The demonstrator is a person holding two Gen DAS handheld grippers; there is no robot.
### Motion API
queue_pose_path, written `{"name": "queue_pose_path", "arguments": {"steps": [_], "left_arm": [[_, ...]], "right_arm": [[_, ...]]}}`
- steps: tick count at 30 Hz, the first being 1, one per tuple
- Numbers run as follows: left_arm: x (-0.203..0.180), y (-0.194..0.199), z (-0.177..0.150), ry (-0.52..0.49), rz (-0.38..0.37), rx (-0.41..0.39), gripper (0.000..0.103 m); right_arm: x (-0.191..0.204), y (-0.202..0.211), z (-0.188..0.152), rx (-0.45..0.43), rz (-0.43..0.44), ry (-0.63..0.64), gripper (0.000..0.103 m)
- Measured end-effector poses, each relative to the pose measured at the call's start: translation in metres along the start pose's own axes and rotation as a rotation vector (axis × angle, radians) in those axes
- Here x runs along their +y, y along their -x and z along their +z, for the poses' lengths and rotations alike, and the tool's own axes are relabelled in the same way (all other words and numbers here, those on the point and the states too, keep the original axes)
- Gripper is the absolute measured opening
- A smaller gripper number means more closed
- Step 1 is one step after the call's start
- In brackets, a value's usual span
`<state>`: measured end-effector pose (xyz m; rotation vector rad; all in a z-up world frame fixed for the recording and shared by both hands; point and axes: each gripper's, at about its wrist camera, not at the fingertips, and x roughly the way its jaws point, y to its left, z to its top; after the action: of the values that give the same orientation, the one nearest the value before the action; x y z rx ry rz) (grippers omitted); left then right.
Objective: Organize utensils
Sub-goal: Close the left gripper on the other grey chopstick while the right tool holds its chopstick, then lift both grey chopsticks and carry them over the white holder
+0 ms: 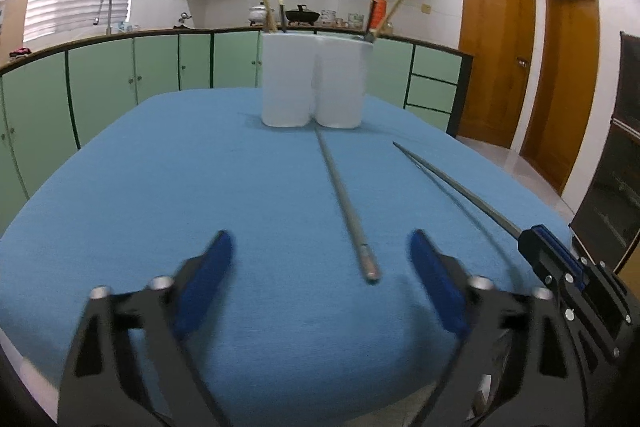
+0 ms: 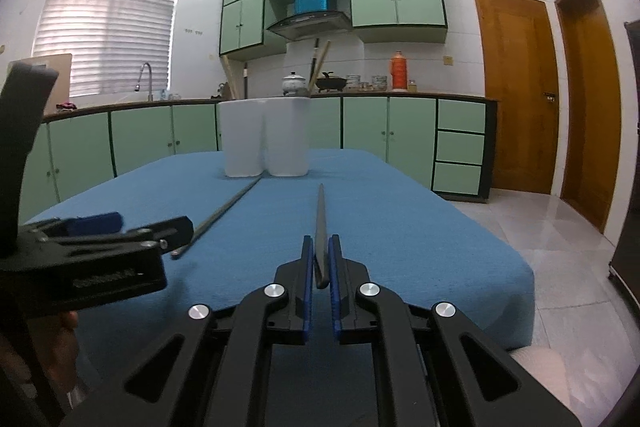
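Right gripper [image 2: 320,279], black frame with blue pads: jaws closed on the near end of a slim grey metal chopstick [image 2: 320,227]. The held chopstick projects straight forward from between the pads, raised above the blue cloth-covered tabletop [image 2: 400,227], its tip directed at the holder beyond.

Left gripper [image 1: 320,279], same construction: jaws spread wide, nothing between the pads. It hovers low over the near part of the tabletop. In the right wrist view it appears side-on at the left edge.

A second grey metal chopstick [image 1: 345,205] lies flat on the tabletop. Its thick near end sits ahead of the left gripper, between the lines of the two pads and closer to the right-hand pad, not touching either. Its thin far end reaches the foot of the holder.

The white two-compartment plastic utensil holder [image 1: 314,83] stands upright at the far middle of the tabletop. Wooden and dark utensil handles [image 1: 276,7] protrude from its compartments.

Behind the tabletop: green base cabinets [image 2: 360,131] and two brown wooden doors [image 2: 520,87].
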<state>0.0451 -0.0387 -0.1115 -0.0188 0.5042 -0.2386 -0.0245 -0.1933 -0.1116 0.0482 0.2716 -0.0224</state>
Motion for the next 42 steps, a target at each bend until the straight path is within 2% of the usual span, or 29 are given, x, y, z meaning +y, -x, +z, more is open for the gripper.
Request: {"name": "queue_pose_path", "arguments": {"steps": [3,5,7,11,20,32,42], "left_arm": [[-0.006,-0.006,-0.004,0.000,0.009,0.008,0.075],[-0.011,-0.007,-0.006,-0.006,0.015,-0.001,0.070],[-0.013,-0.008,-0.007,-0.004,0.027,-0.007,0.058],[-0.018,-0.008,-0.010,0.002,0.041,-0.019,0.047],[-0.031,-0.007,-0.014,-0.007,0.064,-0.040,0.009],[-0.030,0.005,-0.008,-0.008,0.072,-0.052,0.006],[-0.026,0.047,0.026,-0.024,0.071,-0.178,0.006]], "right_arm": [[-0.003,0.001,0.000,-0.005,0.000,-0.007,0.007],[-0.004,0.001,0.000,-0.010,-0.001,-0.007,0.007],[-0.006,0.001,0.000,-0.011,0.001,-0.008,0.007],[-0.010,0.003,-0.005,-0.010,0.001,-0.015,0.007],[-0.013,0.003,-0.004,-0.005,0.004,-0.020,0.008],[-0.016,0.006,0.004,-0.030,-0.002,-0.016,0.008],[-0.024,0.019,0.040,-0.123,0.008,-0.007,0.007]]}}
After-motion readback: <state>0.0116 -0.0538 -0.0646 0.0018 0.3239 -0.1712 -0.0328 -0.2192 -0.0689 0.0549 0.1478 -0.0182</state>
